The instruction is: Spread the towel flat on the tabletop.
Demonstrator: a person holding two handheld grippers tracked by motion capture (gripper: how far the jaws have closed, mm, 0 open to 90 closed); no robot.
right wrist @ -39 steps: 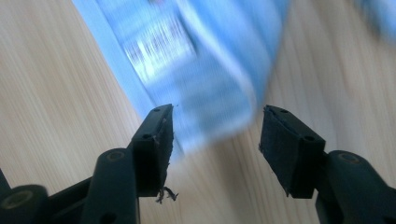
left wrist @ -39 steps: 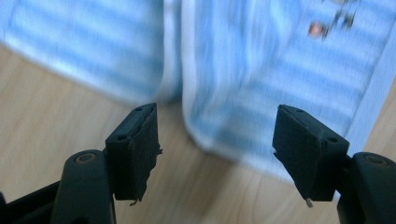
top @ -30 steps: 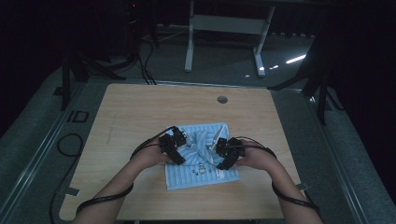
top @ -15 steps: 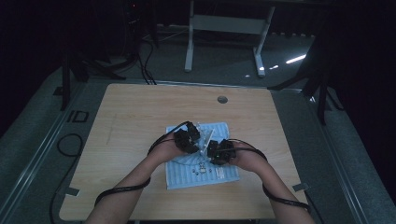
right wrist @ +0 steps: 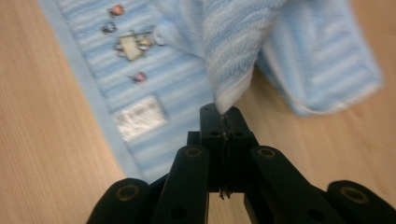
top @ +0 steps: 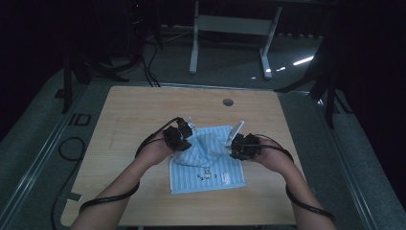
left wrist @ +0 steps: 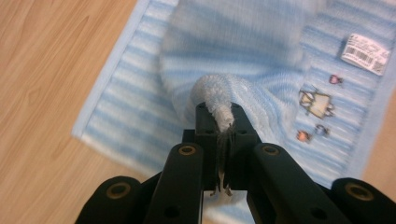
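A light blue striped towel (top: 206,165) lies on the wooden table (top: 143,110), its far part pulled up into two peaks. My left gripper (top: 186,136) is shut on a pinched fold of the towel (left wrist: 233,42) at the far left; its jaws have just closed on the cloth, which sticks out between the fingertips of the left gripper (left wrist: 220,114). My right gripper (top: 233,144) is shut on a raised towel edge (right wrist: 233,42) at the far right, the cloth hanging from the right gripper (right wrist: 223,116). A small embroidered figure (left wrist: 316,103) and a sewn label (right wrist: 140,116) show on the flat part.
A round cable hole (top: 228,102) sits near the table's far edge. Bare wood surrounds the towel on all sides. A white stand (top: 230,26) and cables (top: 72,146) are on the floor beyond and left of the table.
Both grippers came together over the towel's middle and shut on cloth, then rose and drew apart. The towel's far part, flat before, now stands up in two pinched peaks.
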